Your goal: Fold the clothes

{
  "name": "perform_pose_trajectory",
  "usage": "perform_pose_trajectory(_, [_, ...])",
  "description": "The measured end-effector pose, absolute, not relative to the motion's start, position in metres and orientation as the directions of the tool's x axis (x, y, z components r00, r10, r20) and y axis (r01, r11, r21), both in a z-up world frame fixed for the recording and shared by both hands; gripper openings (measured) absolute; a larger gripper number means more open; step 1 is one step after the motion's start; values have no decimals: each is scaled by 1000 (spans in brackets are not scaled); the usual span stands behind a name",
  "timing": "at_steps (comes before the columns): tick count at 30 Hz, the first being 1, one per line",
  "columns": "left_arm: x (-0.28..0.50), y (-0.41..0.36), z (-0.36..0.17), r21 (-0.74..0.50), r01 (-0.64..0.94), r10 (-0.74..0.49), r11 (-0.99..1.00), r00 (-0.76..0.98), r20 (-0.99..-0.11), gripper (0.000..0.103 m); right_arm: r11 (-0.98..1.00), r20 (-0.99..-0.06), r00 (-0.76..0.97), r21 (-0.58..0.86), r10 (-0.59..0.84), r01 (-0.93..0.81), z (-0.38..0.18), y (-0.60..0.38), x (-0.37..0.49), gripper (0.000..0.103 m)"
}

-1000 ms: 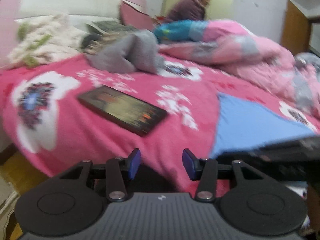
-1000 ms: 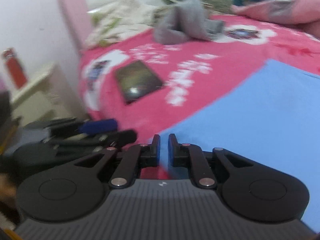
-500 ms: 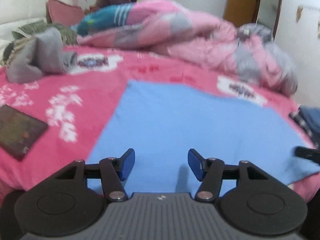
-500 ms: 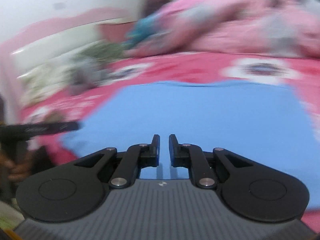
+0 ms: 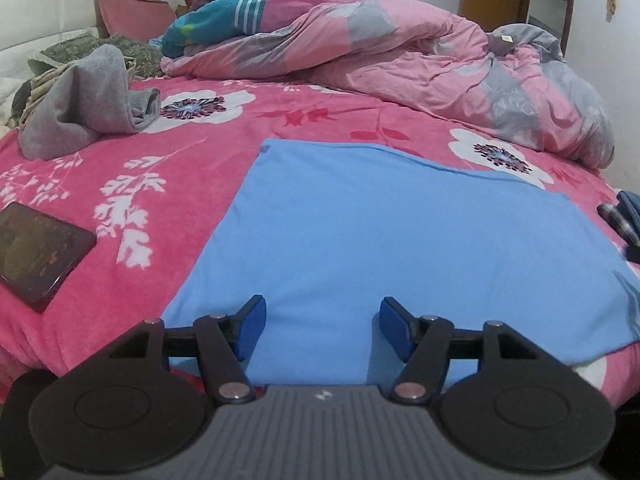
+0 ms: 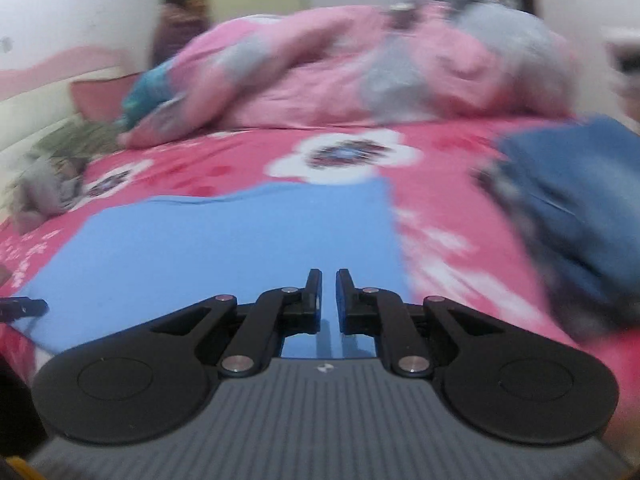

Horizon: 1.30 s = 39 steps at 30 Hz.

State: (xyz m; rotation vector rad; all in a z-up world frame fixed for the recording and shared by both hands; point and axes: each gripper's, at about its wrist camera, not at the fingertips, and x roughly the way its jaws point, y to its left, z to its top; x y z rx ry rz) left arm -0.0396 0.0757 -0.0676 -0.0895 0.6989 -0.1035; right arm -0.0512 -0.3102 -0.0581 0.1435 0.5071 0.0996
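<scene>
My left gripper (image 5: pixel 322 326) has its blue-padded fingers spread wide with nothing between them, hovering over the near edge of the blue cloth (image 5: pixel 400 240), which lies flat on the pink flowered bedspread (image 5: pixel 280 116) straight ahead of the tool. Off to the left of that gripper a dark tablet (image 5: pixel 38 254) rests on the bedspread, well apart from the cloth, and farther ahead on the left a grey garment (image 5: pixel 86 106) sits in a crumpled heap. Beyond the cloth a pink and grey quilt (image 5: pixel 400 60) is bunched up across the far side of the bed. My right gripper (image 6: pixel 328 296) has its fingers drawn almost together, only a narrow slit between them, and nothing caught there; the blue cloth (image 6: pixel 224 248) spreads ahead and to its left, its right edge running just past the fingertips. To the right of this tool a dark blue garment (image 6: pixel 576 208) lies on the bedspread, blurred. A person (image 6: pixel 180 20) is at the far left behind the quilt
</scene>
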Motion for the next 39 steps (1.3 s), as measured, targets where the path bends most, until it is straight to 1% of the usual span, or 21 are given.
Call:
perform_pose_trajectory(3, [-39, 79, -68, -133, 65, -135, 989, 762, -634, 65, 982, -536, 833, 187, 133, -36, -75, -323, -26, 5])
perform_pose_trajectory(4, [-39, 80, -69, -137, 67, -139, 988, 761, -633, 65, 981, -550, 828, 193, 104, 4, -80, -336, -30, 0])
perform_pose_trajectory(6, [-38, 81, -69, -142, 75, -149, 987, 760, -633, 65, 964, -550, 833, 249, 66, 88, -83, -366, -44, 0])
perform_pose_trajectory(7, [-39, 82, -69, -145, 79, -154, 986, 759, -632, 65, 960, -560, 828, 244, 22, 139, -80, -377, -48, 5])
perform_pose_trajectory(10, [-39, 82, -70, -145, 82, -156, 986, 761, -630, 65, 954, -536, 844, 251, -4, 164, -62, -388, -41, 7])
perform_pose_trajectory(11, [-39, 82, -70, -143, 81, -154, 986, 761, -630, 65, 953, -530, 848, 261, 7, 156, -59, -388, -34, 6])
perform_pose_trajectory(16, [-40, 80, -70, -129, 89, -151, 988, 762, -630, 65, 927, -525, 826, 374, 207, 6, -60, -365, 43, 6])
perform_pose_trajectory(18, [-40, 82, -70, -131, 99, -160, 986, 761, -629, 65, 911, -580, 789, 407, 204, 63, -76, -380, 66, 4])
perform_pose_trajectory(19, [-40, 83, -70, -133, 103, -164, 986, 761, -628, 65, 912, -598, 785, 395, 161, 114, -81, -390, 67, 0])
perform_pose_trajectory(20, [-40, 83, -70, -136, 105, -168, 985, 760, -627, 65, 906, -599, 791, 394, 125, 155, -81, -401, 62, 0])
perform_pose_trajectory(21, [-40, 84, -70, -139, 106, -170, 985, 760, -627, 65, 900, -596, 798, 391, 88, 193, -77, -408, 58, 5])
perform_pose_trajectory(22, [-40, 84, -70, -140, 105, -170, 985, 761, -626, 65, 901, -591, 804, 379, 61, 210, -71, -410, 57, 5])
perform_pose_trajectory(24, [-40, 85, -70, -142, 103, -170, 984, 762, -625, 65, 907, -565, 819, 391, 101, 158, -64, -401, 64, 5])
perform_pose_trajectory(26, [-41, 85, -70, -146, 100, -170, 984, 763, -623, 65, 897, -560, 802, 436, 208, 72, -65, -385, 86, 5])
perform_pose_trajectory(28, [-41, 86, -70, -156, 96, -173, 983, 766, -620, 65, 876, -577, 766, 481, 281, 41, -76, -380, 109, 5])
perform_pose_trajectory(29, [-41, 87, -70, -161, 94, -175, 982, 767, -618, 65, 883, -597, 760, 465, 257, 66, -82, -383, 117, 3])
perform_pose_trajectory(31, [-42, 88, -71, -171, 91, -178, 981, 769, -614, 65, 898, -612, 776, 415, 155, 148, -78, -397, 105, 2])
perform_pose_trajectory(33, [-42, 89, -71, -180, 88, -181, 980, 771, -611, 65, 913, -593, 799, 373, 99, 163, -62, -400, 74, 8])
perform_pose_trajectory(34, [-42, 90, -71, -181, 89, -183, 979, 770, -611, 66, 924, -578, 812, 349, 79, 158, -53, -399, 56, 8])
perform_pose_trajectory(35, [-41, 89, -71, -181, 90, -184, 979, 769, -612, 67, 930, -560, 825, 339, 81, 139, -46, -396, 38, 8])
perform_pose_trajectory(39, [-40, 86, -69, -172, 84, -175, 981, 762, -624, 68, 928, -497, 831, 368, 251, -61, -45, -366, -23, 9])
